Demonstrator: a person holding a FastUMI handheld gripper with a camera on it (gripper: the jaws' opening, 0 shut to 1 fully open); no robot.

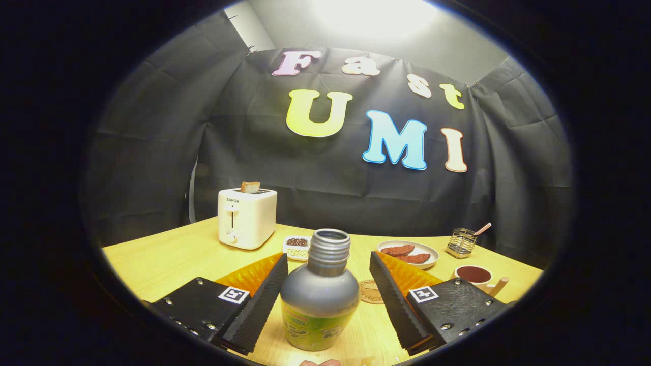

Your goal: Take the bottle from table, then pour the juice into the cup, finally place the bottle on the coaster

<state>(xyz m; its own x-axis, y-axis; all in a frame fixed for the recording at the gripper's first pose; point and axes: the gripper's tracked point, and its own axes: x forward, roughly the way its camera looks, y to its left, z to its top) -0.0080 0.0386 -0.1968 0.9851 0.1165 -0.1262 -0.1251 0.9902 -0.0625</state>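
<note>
My tool [325, 300] was open wide, with a finger on each side of the bottle [319, 295] and a gap on both sides. The bottle stood upright on the surface [168, 259], its cap off. Just behind it lay the coaster [371, 292]. The cup [473, 275] sat farther right. A toaster [247, 217] stood far back on the left.

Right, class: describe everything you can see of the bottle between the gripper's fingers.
The bottle stands upright on the wooden table, between the fingers of the open gripper, with a gap on each side. It has a grey, rounded body, a threaded neck with no cap, and a green and yellow label round its lower part. A round coaster lies just beyond it.
</note>
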